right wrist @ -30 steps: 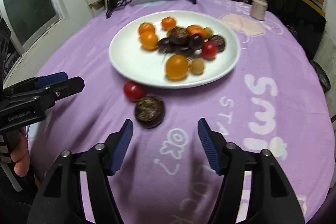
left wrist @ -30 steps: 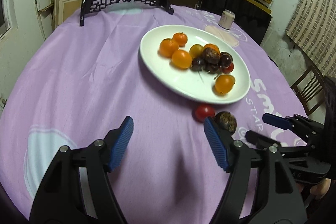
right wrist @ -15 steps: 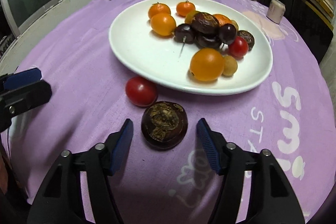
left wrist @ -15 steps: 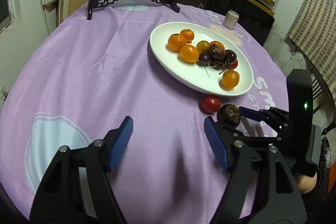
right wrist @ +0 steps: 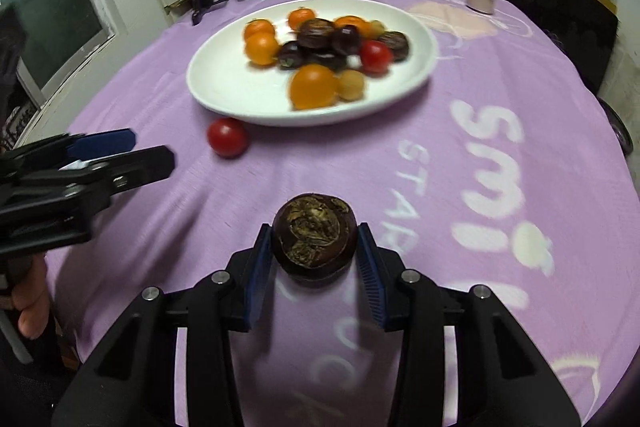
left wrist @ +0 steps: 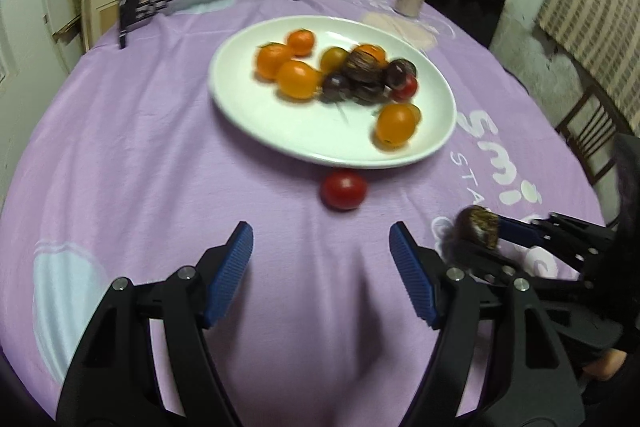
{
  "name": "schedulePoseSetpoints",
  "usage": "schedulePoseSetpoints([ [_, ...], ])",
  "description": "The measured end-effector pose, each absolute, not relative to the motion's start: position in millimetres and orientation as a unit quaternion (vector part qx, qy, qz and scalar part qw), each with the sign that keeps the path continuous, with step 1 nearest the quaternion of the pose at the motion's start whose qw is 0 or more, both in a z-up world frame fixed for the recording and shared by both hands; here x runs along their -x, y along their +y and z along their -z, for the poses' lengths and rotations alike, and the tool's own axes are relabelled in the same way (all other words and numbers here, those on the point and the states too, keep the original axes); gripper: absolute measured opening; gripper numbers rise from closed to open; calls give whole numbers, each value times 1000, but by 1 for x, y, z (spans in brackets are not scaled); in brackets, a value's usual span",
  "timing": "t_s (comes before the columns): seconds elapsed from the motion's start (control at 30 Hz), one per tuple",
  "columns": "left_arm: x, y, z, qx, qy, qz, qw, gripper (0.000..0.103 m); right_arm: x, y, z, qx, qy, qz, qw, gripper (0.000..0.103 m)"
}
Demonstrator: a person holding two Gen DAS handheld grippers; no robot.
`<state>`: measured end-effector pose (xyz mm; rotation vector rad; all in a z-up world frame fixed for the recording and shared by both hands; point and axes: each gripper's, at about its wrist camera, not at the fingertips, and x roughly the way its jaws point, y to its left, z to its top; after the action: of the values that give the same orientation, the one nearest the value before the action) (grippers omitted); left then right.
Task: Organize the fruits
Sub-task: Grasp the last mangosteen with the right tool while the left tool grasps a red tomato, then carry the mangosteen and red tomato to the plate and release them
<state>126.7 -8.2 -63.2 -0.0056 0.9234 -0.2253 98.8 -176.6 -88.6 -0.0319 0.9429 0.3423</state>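
Right wrist view: right gripper (right wrist: 314, 259), jaws just closing, is clamping the dark fruit (right wrist: 314, 239).
Left gripper (left wrist: 320, 267): is gaping, empty.
Plate (left wrist: 256, 115): is holding most fruit.
Remaining: red tomato (left wrist: 343, 190) (lying beside the rim), plus the gripped one.

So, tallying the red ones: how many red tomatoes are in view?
2: one red tomato on the purple tablecloth beside the plate; another on it. More may hide among the fruit.

dim indoor light; motion blur softens the fruit on the white plate (left wrist: 436, 147) (both views); fisheye bending and dark vignette at edges.
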Motion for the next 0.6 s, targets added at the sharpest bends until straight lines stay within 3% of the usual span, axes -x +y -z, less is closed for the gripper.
schedulePoseSetpoints([
  [0.23, -162, -38, 86, -28, 474, 83, 876, 71, -92, -209, 94, -15, 453, -157, 878, 43],
  [0.3, -169, -43, 89, -37, 474, 72, 877, 62, -93, -212, 96, -21, 454, -157, 877, 43],
  [0.33, -173, -45, 91, -37, 477, 72, 875, 49, -94, -214, 97, -23, 455, -157, 876, 43],
  [0.4, -177, -46, 93, -39, 471, 67, 879, 34, -93, -213, 98, -25, 457, -159, 875, 43],
  [0.6, -161, -38, 87, -15, 471, 95, 877, 32, -91, -207, 93, -22, 451, -162, 877, 43],
])
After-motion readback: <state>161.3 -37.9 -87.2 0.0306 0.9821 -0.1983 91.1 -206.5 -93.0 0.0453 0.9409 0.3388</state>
